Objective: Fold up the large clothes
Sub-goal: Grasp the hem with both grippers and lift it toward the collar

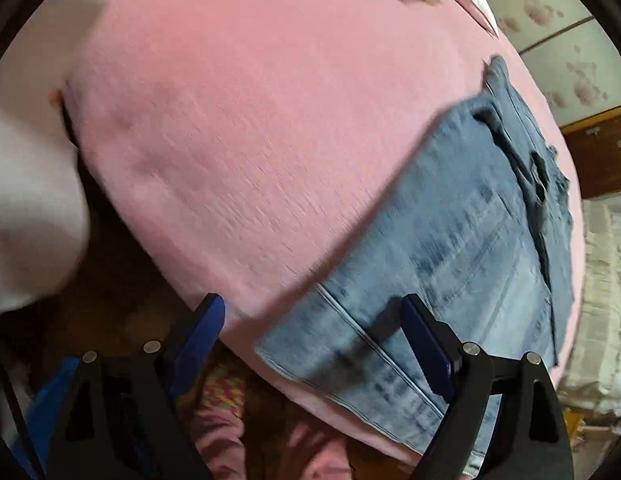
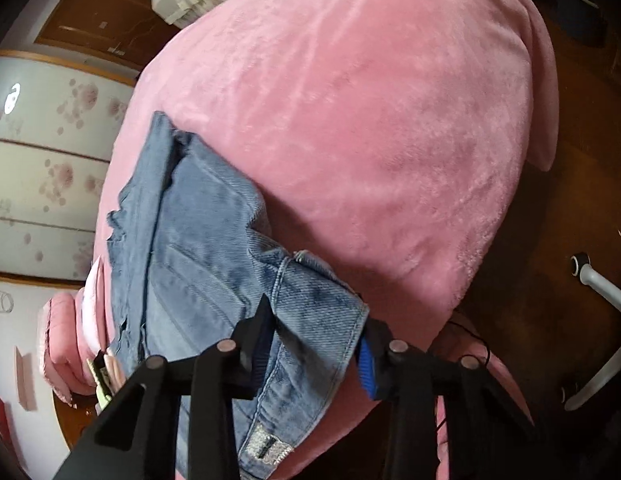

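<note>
No readable text, brand, number or sign in either view. Blue denim garment [image 2: 198, 240] on pink plush blanket [image 2: 370, 120]: silvery glitter patch near its lower edge, no letters legible. White cabinet panels [image 2: 50, 160]: pale flower prints only, plus one bright white mark at left edge, shape unclear, not legible as character. Both views motion-blurred.

My left claw [image 1: 314, 332] hangs wide open over the near edge of the pink bed [image 1: 238, 120], one finger above the blue jeans [image 1: 470, 240] lying flat there, gripping nothing.
</note>
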The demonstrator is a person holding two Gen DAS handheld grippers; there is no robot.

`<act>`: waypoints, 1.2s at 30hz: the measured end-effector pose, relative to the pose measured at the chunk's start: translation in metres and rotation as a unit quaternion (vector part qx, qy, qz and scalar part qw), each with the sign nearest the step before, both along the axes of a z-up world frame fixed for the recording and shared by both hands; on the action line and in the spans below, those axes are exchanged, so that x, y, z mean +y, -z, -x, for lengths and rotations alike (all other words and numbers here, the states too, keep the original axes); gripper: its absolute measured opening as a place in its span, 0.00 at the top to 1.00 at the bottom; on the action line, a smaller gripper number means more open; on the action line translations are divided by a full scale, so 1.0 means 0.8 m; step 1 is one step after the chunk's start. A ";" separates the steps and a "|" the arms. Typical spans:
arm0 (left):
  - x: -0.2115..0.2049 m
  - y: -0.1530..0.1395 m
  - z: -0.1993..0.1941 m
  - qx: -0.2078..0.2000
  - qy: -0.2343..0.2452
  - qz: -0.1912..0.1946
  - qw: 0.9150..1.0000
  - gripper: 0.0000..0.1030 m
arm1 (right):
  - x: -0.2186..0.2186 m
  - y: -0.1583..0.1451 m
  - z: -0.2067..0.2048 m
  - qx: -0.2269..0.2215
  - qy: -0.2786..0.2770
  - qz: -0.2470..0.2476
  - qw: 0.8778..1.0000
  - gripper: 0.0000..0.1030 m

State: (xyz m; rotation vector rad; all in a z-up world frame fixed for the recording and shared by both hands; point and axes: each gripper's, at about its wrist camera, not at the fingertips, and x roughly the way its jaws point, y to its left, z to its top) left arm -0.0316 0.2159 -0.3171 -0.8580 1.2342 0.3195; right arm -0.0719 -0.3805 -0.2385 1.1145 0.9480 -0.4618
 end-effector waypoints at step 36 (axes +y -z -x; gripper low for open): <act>-0.036 -0.303 -0.205 -0.224 -0.030 0.038 0.973 0.88 | -0.023 -0.187 -0.198 -0.281 -0.066 -0.166 0.943 0.72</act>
